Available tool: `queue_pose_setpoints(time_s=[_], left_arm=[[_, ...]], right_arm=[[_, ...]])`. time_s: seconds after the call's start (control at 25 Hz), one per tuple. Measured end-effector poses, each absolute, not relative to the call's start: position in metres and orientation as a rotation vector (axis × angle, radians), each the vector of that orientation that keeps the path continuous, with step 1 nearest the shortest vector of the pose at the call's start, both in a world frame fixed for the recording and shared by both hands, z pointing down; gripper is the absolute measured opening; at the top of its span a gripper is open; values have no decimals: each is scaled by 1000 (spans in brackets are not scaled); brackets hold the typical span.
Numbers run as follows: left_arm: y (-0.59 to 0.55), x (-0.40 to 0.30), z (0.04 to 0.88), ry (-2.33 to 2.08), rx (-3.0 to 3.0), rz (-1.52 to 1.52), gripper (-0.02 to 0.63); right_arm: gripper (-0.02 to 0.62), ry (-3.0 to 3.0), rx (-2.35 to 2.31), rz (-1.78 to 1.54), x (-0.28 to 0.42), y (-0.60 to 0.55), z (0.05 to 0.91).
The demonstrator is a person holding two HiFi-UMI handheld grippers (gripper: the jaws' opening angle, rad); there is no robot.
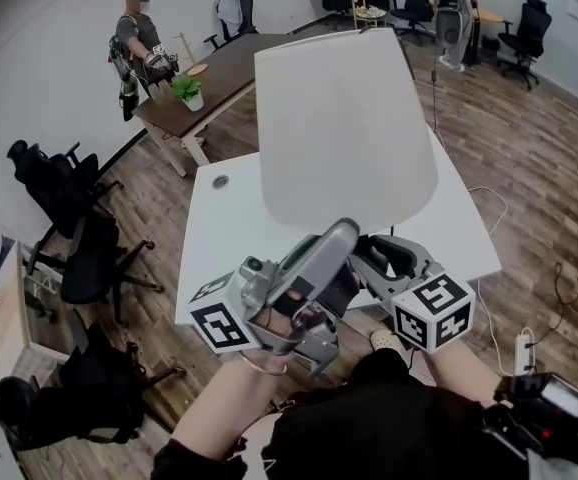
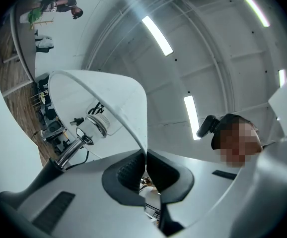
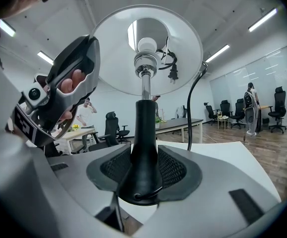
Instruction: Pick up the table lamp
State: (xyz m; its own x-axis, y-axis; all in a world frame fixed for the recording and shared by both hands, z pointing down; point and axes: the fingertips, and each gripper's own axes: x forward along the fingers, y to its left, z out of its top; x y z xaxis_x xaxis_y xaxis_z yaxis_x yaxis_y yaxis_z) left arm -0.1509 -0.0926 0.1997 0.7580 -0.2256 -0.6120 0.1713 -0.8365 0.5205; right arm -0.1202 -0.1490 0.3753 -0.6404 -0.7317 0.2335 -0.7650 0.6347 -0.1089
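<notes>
The table lamp is held between both grippers above the white table (image 1: pixel 231 230). Its wide white shade (image 1: pixel 344 128) fills the middle of the head view and hides both sets of fingertips. My left gripper (image 2: pixel 145 163) points upward and is shut on the thin lower rim of the shade (image 2: pixel 108 95); the bulb socket (image 2: pixel 97 124) and chrome stem (image 2: pixel 70 151) show inside it. My right gripper (image 3: pixel 144 171) is shut on the lamp's black base (image 3: pixel 144 148), pads against its neck. Above it are the bulb (image 3: pixel 147 45) and the dangling black cord (image 3: pixel 192 108).
A dark wooden table (image 1: pixel 219 68) with a potted plant (image 1: pixel 187 91) stands behind the white one. Black office chairs (image 1: pixel 74 238) are at the left. One person (image 1: pixel 139 38) stands by the wall, another (image 1: pixel 452 13) at the far right. A power strip (image 1: pixel 524 349) lies on the floor.
</notes>
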Motion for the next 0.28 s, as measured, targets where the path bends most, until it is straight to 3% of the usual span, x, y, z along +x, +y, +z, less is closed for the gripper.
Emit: queue_pose_setpoints(time_s=[0.28], left_arm=[[-90,-145,205,-30,2381,-920,18]], right_arm=[[178,-2680,1248,304,-115,-148,380]])
